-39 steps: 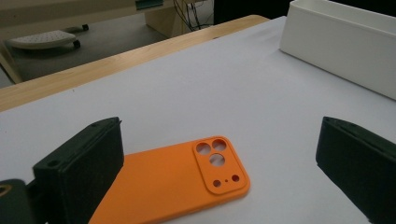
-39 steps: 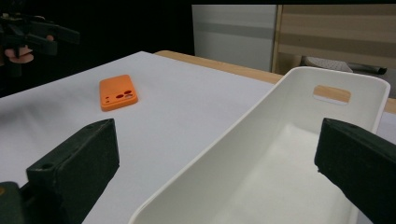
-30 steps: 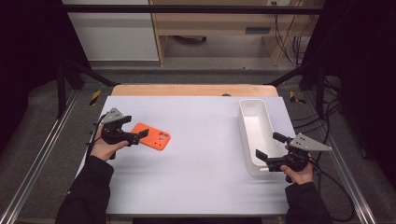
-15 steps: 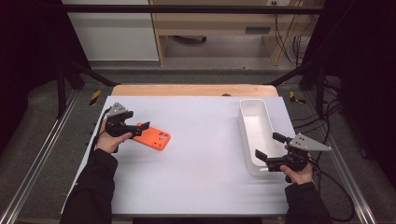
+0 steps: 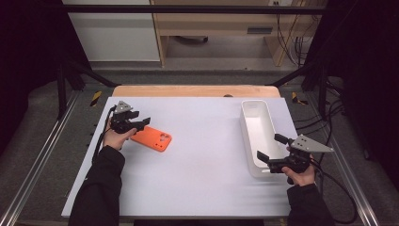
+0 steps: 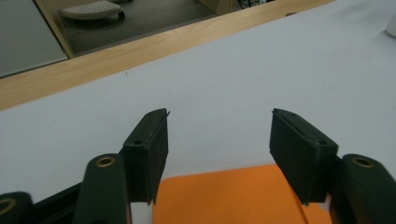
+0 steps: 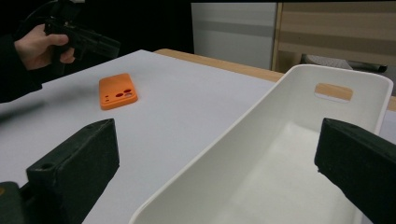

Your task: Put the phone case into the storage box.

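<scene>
left gripper (image 5: 141,123): held in the left hand (image 5: 114,136), jaws part-way apart and just been closing, aimed level to the right | right gripper (image 5: 266,147): held in the right hand (image 5: 299,175), jaws wide apart, pointing left | forearms: both in dark sleeves

A dim room: grey floor (image 5: 202,75), white cabinet (image 5: 113,33) and wooden shelving (image 5: 221,26) beyond the table.

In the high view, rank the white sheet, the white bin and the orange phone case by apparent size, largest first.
1. white sheet
2. white bin
3. orange phone case

The gaps are plain, so nearness to the camera leaves the order sure.
</scene>
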The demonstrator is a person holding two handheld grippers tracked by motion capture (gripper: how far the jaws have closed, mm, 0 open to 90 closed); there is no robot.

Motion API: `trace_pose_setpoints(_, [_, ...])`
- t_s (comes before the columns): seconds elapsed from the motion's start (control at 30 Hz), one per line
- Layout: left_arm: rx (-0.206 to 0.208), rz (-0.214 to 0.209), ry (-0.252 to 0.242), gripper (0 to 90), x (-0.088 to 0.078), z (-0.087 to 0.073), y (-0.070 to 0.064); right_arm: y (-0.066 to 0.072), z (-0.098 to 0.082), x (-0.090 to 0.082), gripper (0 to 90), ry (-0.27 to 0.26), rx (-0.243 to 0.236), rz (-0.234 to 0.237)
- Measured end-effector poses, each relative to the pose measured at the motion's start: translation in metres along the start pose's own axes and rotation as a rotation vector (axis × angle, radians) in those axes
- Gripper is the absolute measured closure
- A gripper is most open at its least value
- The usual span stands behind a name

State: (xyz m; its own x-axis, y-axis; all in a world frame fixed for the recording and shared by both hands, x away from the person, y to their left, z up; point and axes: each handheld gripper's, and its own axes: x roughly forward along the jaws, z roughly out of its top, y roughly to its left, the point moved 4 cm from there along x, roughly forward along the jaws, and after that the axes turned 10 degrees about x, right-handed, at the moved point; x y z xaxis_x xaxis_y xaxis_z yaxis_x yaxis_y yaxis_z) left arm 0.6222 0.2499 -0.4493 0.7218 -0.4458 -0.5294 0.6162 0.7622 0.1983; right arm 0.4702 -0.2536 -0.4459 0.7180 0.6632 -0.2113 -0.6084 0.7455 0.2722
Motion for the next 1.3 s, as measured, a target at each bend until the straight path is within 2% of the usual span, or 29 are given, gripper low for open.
trace_pose_setpoints(0.07, [-0.012, -0.004, 0.012, 42.6, 0.004, -0.003, 0.002, 0.000, 0.000, 0.000, 0.3, 0.002, -0.001, 0.001])
trace_pose_setpoints(0.3, [-0.009, 0.019, 0.062, 58.6, 0.015, -0.012, 0.006, 0.000, 0.000, 0.000, 0.3, 0.004, -0.002, -0.001])
trace_pose_setpoints(0.4, [-0.018, 0.019, 0.069, 66.0, 0.019, -0.015, 0.006, 0.000, 0.000, 0.000, 0.3, 0.004, -0.002, -0.002])
trace_pose_setpoints(0.63, [0.006, 0.038, 0.099, 72.2, 0.026, -0.019, 0.008, 0.000, 0.000, 0.001, 0.3, 0.004, -0.003, -0.001])
trace_pose_setpoints(0.8, [-0.012, 0.060, 0.119, 79.4, 0.033, -0.023, 0.010, 0.000, -0.001, 0.001, 0.3, 0.005, -0.004, -0.003])
trace_pose_setpoints(0.9, [-0.029, 0.059, 0.129, 83.7, 0.037, -0.026, 0.012, 0.000, -0.001, 0.001, 0.3, 0.006, -0.004, -0.003])
trace_pose_setpoints(1.03, [-0.012, 0.059, 0.153, 89.1, 0.042, -0.024, 0.011, 0.000, -0.001, 0.001, 0.3, 0.007, -0.005, -0.004])
trace_pose_setpoints(1.3, [0.014, 0.080, 0.184, 89.6, 0.050, -0.021, 0.009, 0.000, 0.000, 0.000, 0.3, 0.002, -0.003, -0.002])
